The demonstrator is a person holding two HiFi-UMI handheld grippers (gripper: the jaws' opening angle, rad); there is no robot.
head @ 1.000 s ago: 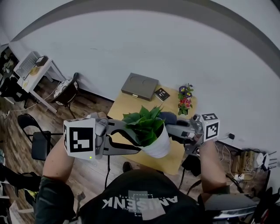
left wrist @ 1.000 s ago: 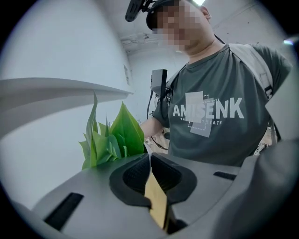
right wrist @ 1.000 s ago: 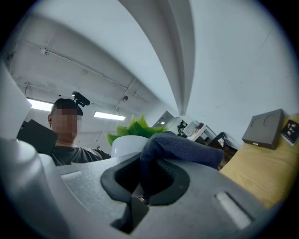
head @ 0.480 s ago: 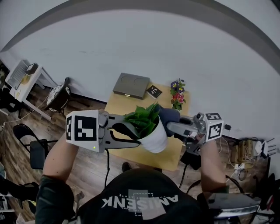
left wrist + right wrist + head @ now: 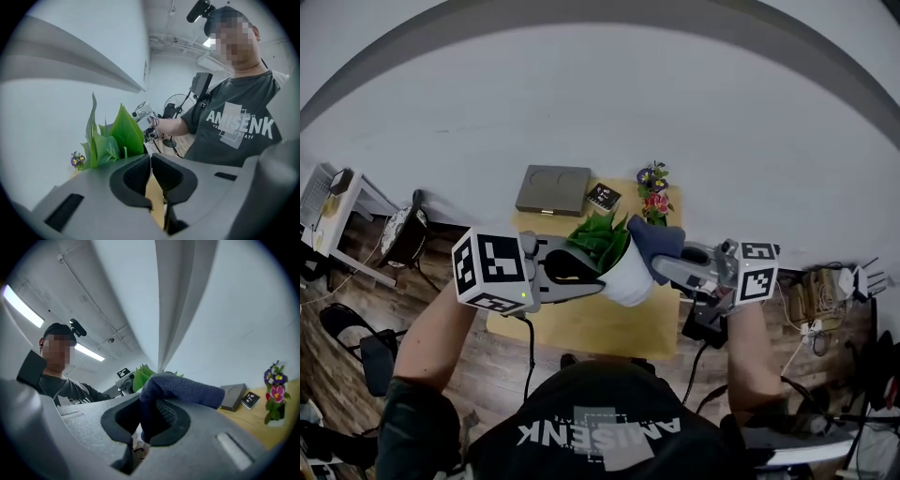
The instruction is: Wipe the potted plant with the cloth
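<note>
Our left claw (image 5: 150,159), closed, meets the rim of the potted plant (image 5: 628,279). Just beyond, our right claw (image 5: 155,404) clamps the soft cloth (image 5: 187,390) beside the leaves. We judge the pot light and the foliage tearable, so we'd hold the stiff rim.

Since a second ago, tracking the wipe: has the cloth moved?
Yes, rightward: the cloth now sits directly before the flowers, not left of them.

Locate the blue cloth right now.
In the head view, just right of centre, the blue cloth is pinched in the right gripper. It lies against the right side of the potted plant, over the wooden table.
</note>
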